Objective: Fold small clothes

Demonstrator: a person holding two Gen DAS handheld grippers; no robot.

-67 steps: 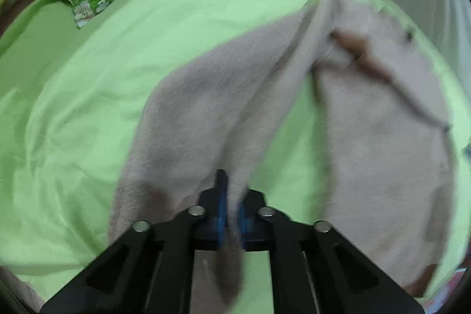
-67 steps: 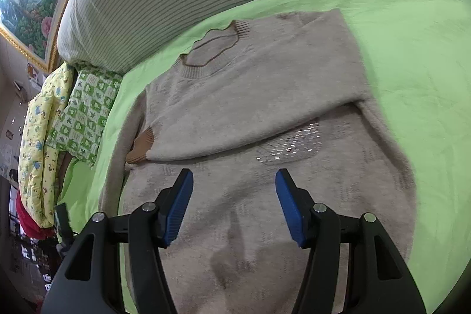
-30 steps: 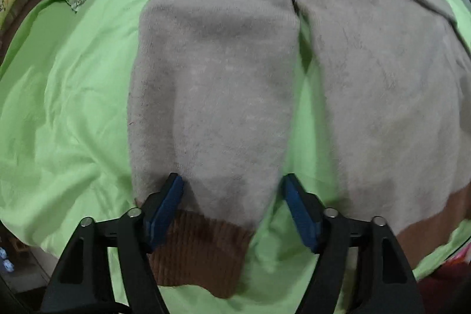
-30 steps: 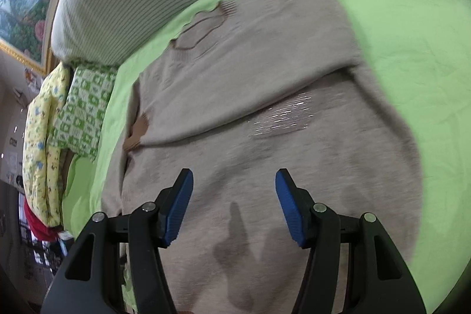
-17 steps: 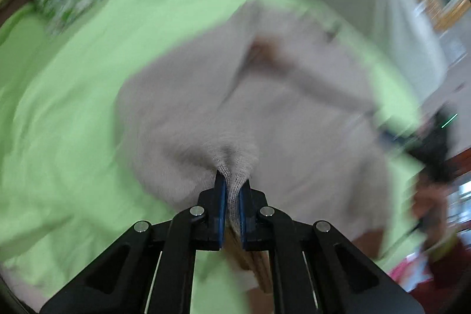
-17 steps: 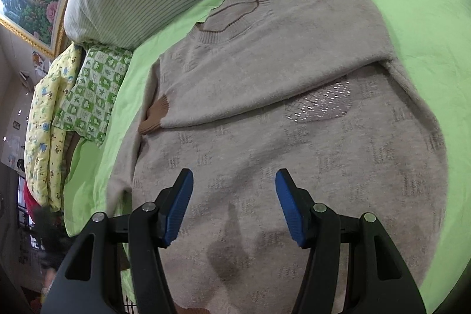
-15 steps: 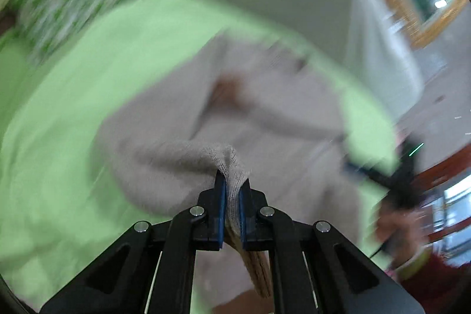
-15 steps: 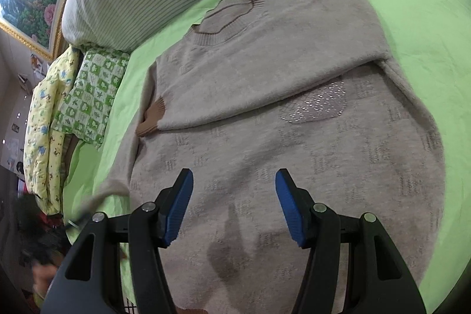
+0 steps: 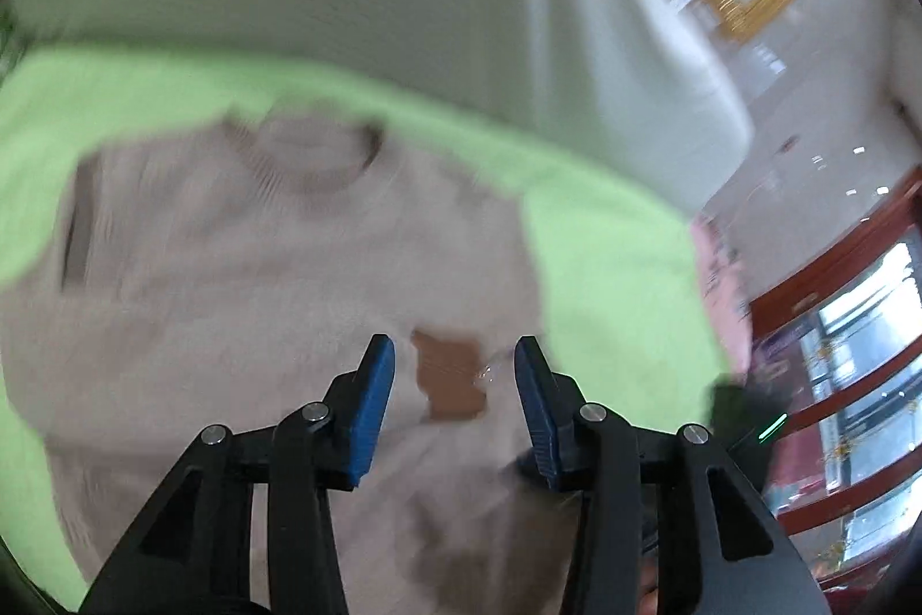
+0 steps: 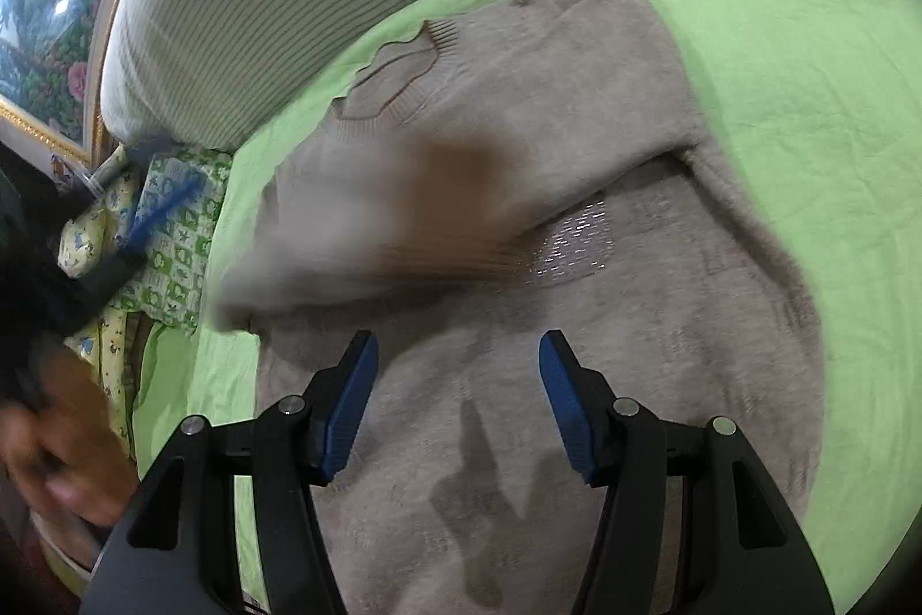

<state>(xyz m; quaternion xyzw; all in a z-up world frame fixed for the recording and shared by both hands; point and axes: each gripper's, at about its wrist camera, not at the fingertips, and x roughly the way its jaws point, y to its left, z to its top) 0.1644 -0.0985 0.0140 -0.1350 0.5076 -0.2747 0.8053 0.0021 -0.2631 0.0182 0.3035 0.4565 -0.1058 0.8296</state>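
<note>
Released: my left gripper (image 9: 454, 373) let the sleeve (image 9: 448, 383) drop onto the sweater (image 10: 605, 327); right gripper (image 10: 458, 384) hovers, both jaws open.

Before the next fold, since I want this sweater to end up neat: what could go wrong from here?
The left sleeve's brown cuff looks just let go between the open left tongs, and its landing is blurred, so it may lie crooked across the sweater.

The right tongs hover open, pinning nothing, so the body could shift on the green sheet if tugged.

The sequin patch could snag the cuff's knit.
</note>
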